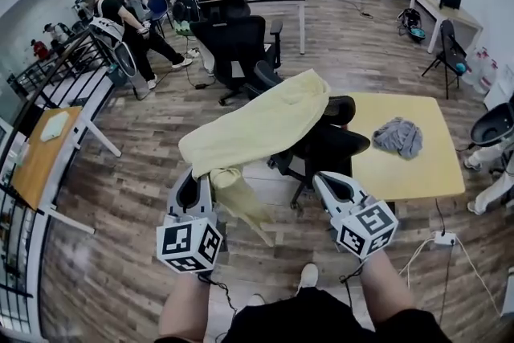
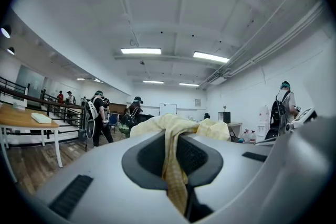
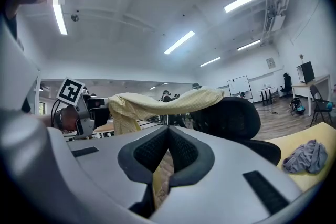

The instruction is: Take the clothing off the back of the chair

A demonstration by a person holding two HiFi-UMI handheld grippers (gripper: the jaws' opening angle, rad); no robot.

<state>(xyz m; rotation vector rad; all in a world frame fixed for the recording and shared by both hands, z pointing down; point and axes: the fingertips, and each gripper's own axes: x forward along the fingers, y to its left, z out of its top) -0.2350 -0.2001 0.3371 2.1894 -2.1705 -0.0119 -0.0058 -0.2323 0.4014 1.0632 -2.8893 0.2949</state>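
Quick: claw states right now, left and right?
Left claw: closed on the yellow garment.
Right claw: closed; whether it holds anything cannot be told.

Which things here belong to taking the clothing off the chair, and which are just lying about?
In the job: yellow garment, gripped by the left gripper; black chair under it; right gripper.
Lying about: grey cloth; yellow table; far office chair.
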